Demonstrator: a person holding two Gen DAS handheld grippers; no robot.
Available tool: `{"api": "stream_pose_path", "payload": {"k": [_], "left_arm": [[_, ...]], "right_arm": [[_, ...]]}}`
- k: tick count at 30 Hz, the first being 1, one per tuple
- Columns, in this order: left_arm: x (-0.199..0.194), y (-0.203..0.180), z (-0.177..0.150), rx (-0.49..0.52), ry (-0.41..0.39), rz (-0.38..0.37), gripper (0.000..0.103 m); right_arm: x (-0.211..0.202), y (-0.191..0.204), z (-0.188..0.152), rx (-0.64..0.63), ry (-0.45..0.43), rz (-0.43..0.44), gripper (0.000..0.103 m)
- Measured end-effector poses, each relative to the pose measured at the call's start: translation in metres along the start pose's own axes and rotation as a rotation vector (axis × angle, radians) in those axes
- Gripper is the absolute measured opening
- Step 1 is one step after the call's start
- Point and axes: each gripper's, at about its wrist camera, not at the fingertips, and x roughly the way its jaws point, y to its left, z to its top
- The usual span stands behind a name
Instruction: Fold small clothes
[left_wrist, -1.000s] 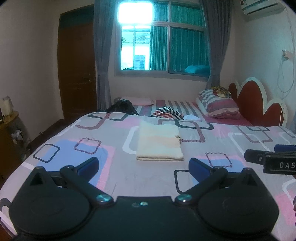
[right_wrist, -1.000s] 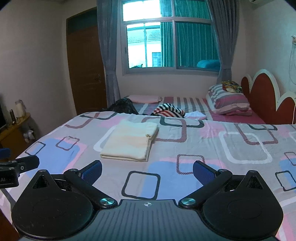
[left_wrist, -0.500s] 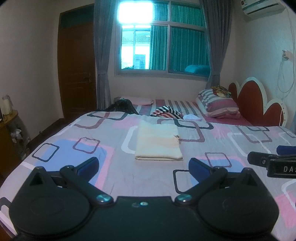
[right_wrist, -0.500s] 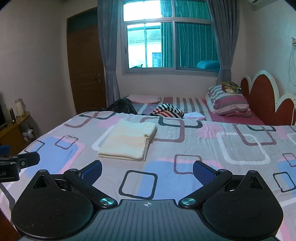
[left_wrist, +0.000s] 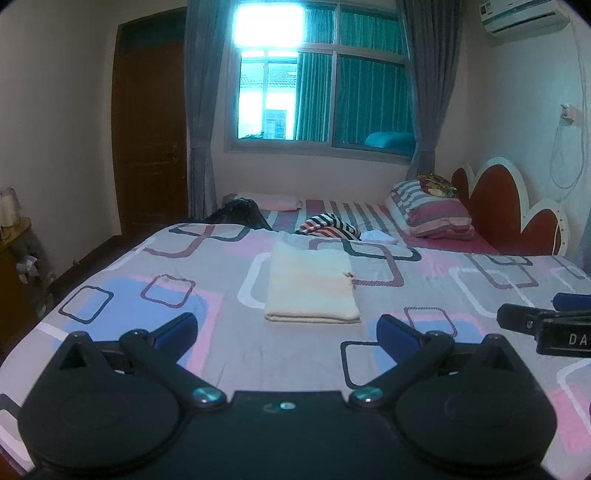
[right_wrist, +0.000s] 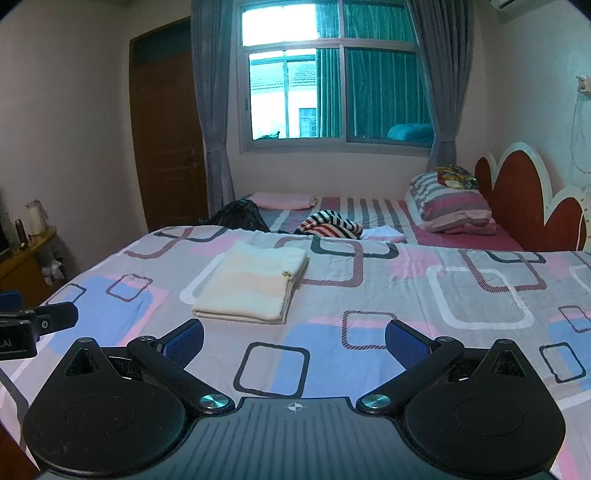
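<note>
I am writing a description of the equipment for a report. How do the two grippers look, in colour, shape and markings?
Both are alike. The left gripper and the right gripper have matte black bodies with two rounded, fan-shaped plates, silver pivot screws, and black link arms ending in blue ribbed pads. The right one has a ribbed top with a small crosshair mark. White letters on each side are only partly readable. No cables or sleeves show.

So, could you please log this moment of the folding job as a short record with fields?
surface: bed with a patterned sheet
garment: cream cloth, folded flat, lying mid-bed
left gripper: open, empty, short of the cloth
right gripper: open, empty, short of the cloth
other clothes: striped garment and dark garment at the far edge
pillow: by the headboard
</note>
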Motion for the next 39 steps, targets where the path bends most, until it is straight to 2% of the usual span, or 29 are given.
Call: {"api": "stream_pose_path", "payload": {"k": [39], "left_arm": [[0.006,-0.007,0.006,0.027,-0.015,-0.024,0.102]], "right_arm": [[-0.012,-0.019,0.005,0.006,-0.002,0.001,0.103]]}}
